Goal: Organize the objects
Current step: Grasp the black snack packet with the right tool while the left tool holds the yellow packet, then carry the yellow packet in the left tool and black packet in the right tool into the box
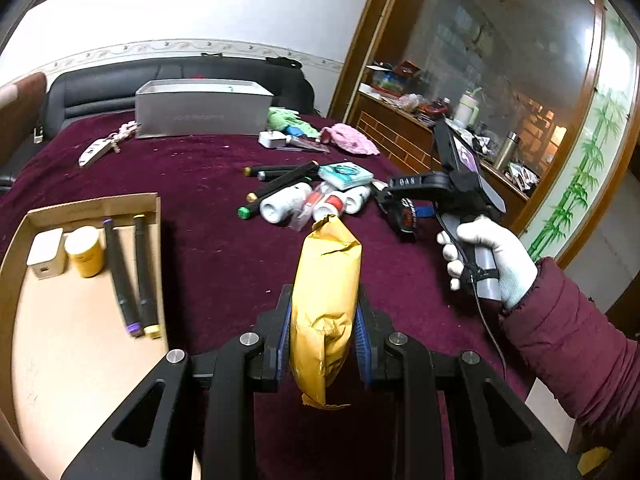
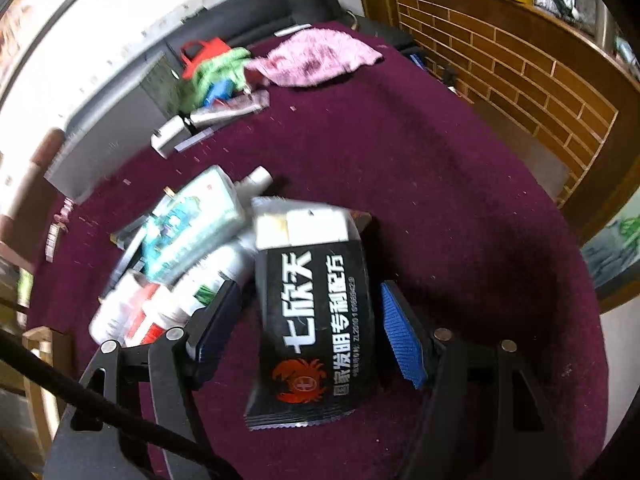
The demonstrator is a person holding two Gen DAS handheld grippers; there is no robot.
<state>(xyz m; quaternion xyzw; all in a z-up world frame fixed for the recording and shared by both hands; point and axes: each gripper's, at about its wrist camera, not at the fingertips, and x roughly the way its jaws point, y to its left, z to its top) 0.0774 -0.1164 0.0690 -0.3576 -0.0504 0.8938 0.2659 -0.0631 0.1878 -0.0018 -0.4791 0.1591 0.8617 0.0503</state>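
Holding the yellow foil packet (image 1: 325, 312) clamped in your left gripper (image 1: 325, 344), long axis running forward along the fingers. Right gripper (image 2: 310, 332) spread wide, straddling the black sachet (image 2: 312, 320), lengthwise between its jaws; cardboard tray (image 1: 92, 208) lies left of the left jaws.

Two markers (image 1: 127, 276) lie in the cardboard tray (image 1: 92, 205); four more markers (image 1: 280, 178) are in the pile. One yellow packet (image 1: 325, 312), one black packet (image 2: 314, 312), two cloths (image 2: 316, 56).

Maroon-covered bed (image 1: 208, 184): cardboard tray (image 1: 92, 208), silver box (image 1: 200, 110), marker-and-bottle pile (image 1: 304, 196).
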